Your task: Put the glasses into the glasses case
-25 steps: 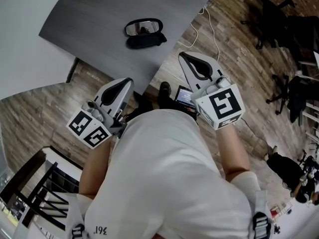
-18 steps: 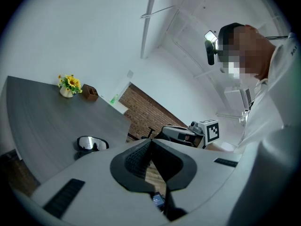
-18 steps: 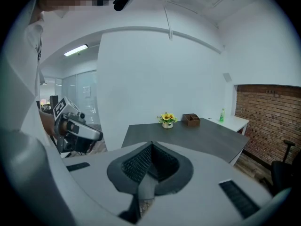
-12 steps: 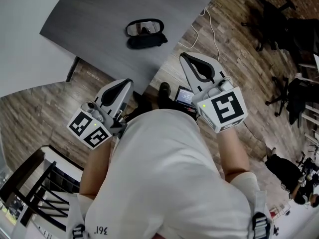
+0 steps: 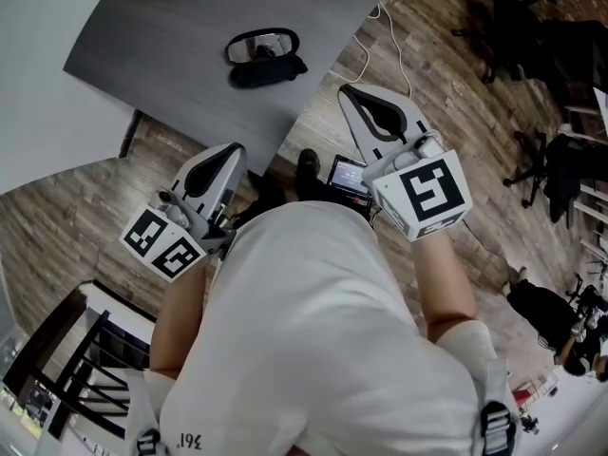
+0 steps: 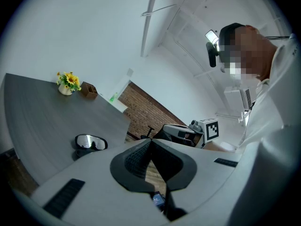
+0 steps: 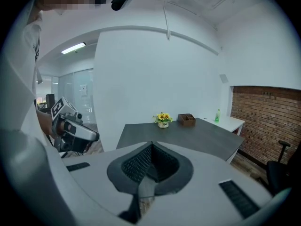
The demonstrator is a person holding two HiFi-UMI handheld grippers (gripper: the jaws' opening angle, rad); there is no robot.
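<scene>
The glasses [image 5: 261, 46], mirrored goggles with a dark frame, lie on the grey table [image 5: 180, 74] near its front corner, resting against a dark glasses case [image 5: 270, 68]. Both grippers are held in front of the person's chest, short of the table. My left gripper [image 5: 236, 148] is shut and empty, pointing toward the table edge. My right gripper [image 5: 346, 90] is shut and empty too, off the table's right corner. In the left gripper view the glasses [image 6: 90, 142] sit beyond the closed jaws, to the left.
A sunflower pot [image 7: 163, 119], a brown box [image 7: 186, 119] and a green bottle [image 7: 217, 115] stand at the table's far end. A small screen [image 5: 347, 174] and a white cable [image 5: 391, 50] lie on the wooden floor. Office chairs [image 5: 532, 27] stand at the right.
The head view has shifted a little, so the glasses and table sit slightly higher and further left. Both grippers stay shut and close to where they were.
</scene>
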